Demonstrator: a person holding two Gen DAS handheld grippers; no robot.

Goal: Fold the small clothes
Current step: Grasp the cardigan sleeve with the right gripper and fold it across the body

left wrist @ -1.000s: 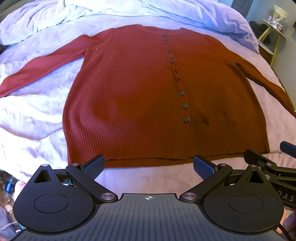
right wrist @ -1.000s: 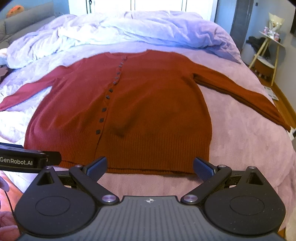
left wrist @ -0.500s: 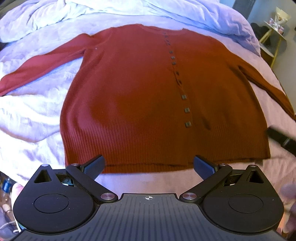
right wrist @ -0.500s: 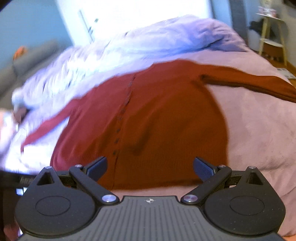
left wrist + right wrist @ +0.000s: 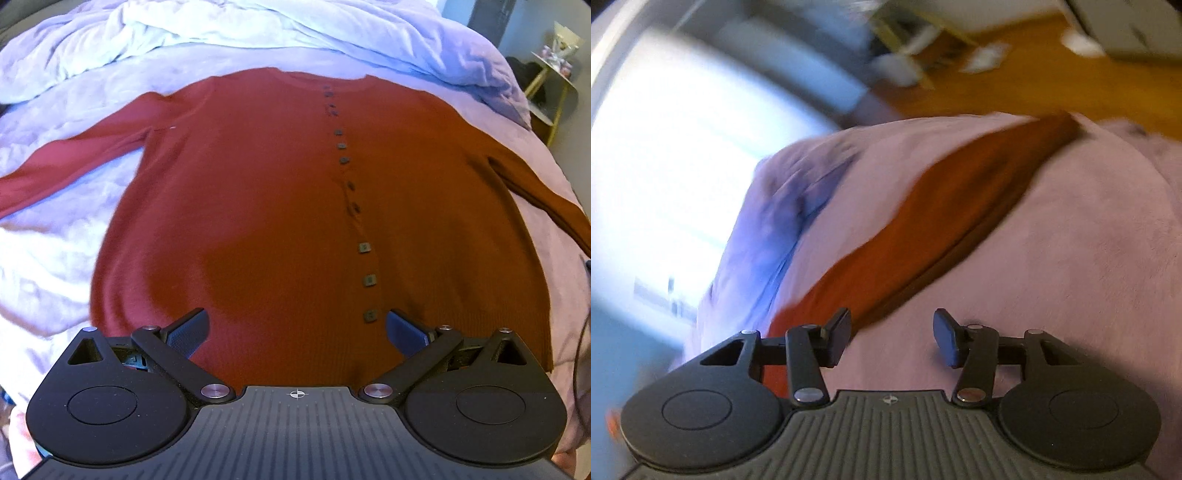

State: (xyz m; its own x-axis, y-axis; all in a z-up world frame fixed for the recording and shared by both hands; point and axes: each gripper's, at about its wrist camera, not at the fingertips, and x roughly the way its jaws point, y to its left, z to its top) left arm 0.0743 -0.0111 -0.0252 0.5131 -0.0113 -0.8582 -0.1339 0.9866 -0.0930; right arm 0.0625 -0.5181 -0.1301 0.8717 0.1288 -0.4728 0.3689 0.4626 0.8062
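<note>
Cardigan (image 5: 258,206): rust red, ribbed hem, one row of dark grey square buttons (image 5: 364,248). Bed cover (image 5: 51,258) under the cardigan: lilac-pink. Duvet (image 5: 258,29) beyond the cardigan's collar: pale lavender. Floor (image 5: 1071,74): orange-brown.

No readable text, label, brand or number shows in either view; only a small crosshair mark sits on each gripper's ribbed black body.

Red cardigan (image 5: 258,206) flat on bedspread (image 5: 55,258)
</note>
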